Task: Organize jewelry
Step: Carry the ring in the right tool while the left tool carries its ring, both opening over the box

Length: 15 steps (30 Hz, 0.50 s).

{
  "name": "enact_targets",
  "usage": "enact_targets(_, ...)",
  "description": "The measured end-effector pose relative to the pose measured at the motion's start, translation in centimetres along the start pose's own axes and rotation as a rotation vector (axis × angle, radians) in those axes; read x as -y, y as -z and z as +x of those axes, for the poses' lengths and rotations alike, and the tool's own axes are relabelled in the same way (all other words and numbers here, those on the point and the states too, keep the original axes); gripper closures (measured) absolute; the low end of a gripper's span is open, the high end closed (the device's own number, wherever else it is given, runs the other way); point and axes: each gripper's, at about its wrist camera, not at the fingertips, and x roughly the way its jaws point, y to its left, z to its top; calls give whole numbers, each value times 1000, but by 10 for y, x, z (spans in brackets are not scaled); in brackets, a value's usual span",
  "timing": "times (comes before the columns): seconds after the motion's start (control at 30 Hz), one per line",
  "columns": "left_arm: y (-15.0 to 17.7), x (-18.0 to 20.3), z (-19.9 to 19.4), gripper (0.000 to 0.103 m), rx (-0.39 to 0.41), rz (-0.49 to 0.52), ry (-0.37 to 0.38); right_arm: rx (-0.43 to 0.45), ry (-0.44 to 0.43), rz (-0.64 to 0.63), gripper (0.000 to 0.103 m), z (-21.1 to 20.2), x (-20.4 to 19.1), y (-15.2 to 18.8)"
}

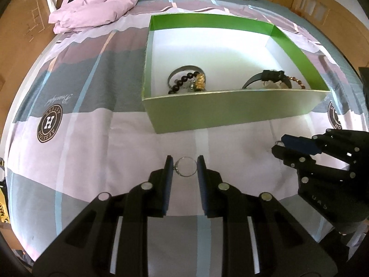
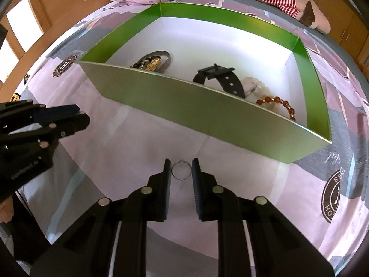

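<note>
- Silver rings sit between the fingers of both your tools: your left tool (image 1: pixel 184 165) brackets one ring (image 1: pixel 186 166), your right tool (image 2: pixel 181 169) brackets a second ring (image 2: pixel 181 170).
- Each tool's pads look touching or just beside its ring (a firm grip I cannot tell).
- Both rings are low over the bedsheet (image 1: pixel 103 143), just in front of the green box (image 1: pixel 230 110).
- Your box holds a black-bead bracelet (image 1: pixel 184 79), a black watch (image 2: pixel 221 78) and an amber-bead bracelet (image 2: pixel 276 103).

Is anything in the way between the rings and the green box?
Only the box's near wall. Each gripper, left and right, holds a ring and must lift over it.
</note>
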Motion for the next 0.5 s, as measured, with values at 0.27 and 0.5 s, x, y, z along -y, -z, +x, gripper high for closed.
enact_targets(0.27,0,1,7,82,-10,3,-18,3,8,-20,85,-3,-3,3)
enact_targets(0.5,4,5,13,82,-22,20,-26,5,18,-14,85,-6,-1,5)
